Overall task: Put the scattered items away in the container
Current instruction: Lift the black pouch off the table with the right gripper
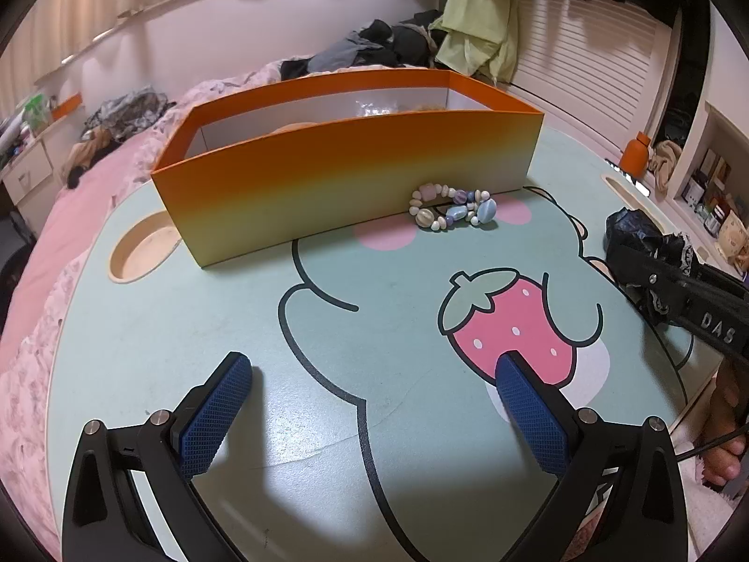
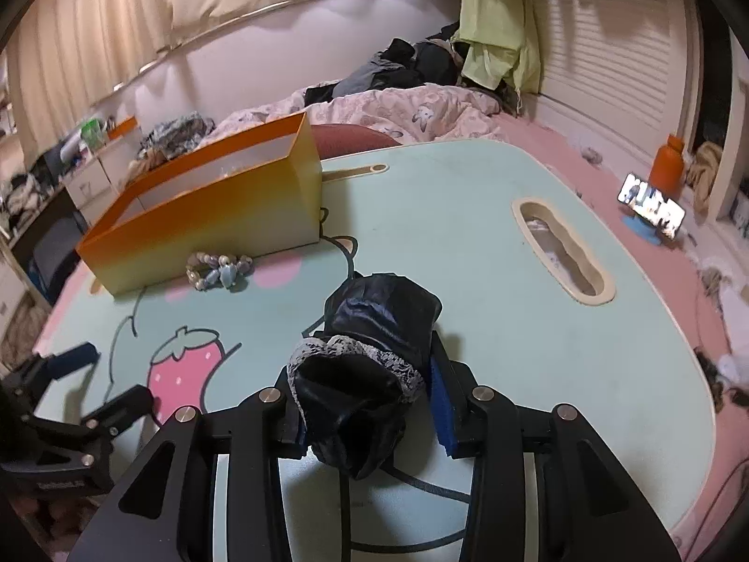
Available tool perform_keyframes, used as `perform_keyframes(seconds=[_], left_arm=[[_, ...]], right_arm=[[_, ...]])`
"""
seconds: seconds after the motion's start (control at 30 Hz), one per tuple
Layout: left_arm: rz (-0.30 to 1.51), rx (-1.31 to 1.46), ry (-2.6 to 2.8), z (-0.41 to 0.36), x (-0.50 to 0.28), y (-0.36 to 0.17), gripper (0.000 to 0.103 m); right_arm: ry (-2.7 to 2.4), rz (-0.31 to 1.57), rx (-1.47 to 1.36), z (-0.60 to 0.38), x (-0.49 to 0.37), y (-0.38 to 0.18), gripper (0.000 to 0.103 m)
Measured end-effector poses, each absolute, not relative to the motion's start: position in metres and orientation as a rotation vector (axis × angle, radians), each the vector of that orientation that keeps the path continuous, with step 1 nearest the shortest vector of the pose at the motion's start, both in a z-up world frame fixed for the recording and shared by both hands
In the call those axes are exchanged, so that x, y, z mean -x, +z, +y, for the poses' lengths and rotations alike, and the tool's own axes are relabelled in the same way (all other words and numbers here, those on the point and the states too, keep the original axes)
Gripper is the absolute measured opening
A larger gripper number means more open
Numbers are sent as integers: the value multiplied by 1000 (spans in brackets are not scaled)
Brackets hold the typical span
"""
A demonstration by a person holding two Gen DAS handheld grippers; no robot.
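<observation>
Between the right gripper's [image 2: 365, 403] fingers [image 2: 442, 403] sits a dark, shiny cloth bundle [image 2: 374, 351] with a grey lace edge, squeezed tight just above the desk [image 2: 468, 234]. The left gripper [image 1: 374, 403] hangs spread wide, empty. A bead bracelet [image 1: 451, 208] lies touching the orange box [image 1: 327, 178].

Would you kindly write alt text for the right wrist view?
The right gripper is clamped on a dark lace-trimmed fabric bundle above a mint cartoon table. A beaded bracelet lies beside an orange box.
</observation>
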State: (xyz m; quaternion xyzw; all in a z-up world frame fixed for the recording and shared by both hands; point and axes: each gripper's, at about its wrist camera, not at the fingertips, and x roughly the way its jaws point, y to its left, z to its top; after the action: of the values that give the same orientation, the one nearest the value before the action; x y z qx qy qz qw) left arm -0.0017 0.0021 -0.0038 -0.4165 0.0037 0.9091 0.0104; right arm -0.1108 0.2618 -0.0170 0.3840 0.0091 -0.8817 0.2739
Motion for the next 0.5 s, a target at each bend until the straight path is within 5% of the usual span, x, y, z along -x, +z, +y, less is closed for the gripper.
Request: perform_keyframes(seconds=[0.37,0.47,0.5], left_arm=[[14,1299,2836,2,1,-4,103],[12,1299,2836,1,1,-5,103],[11,1299,2836,1,1,-5,103]], right_arm=[[-2398,196,-1009,247,104,-20,54],[-2353,205,-1011,244,105,-22,78],[-2343,223,-1018,241,104,-24,93]])
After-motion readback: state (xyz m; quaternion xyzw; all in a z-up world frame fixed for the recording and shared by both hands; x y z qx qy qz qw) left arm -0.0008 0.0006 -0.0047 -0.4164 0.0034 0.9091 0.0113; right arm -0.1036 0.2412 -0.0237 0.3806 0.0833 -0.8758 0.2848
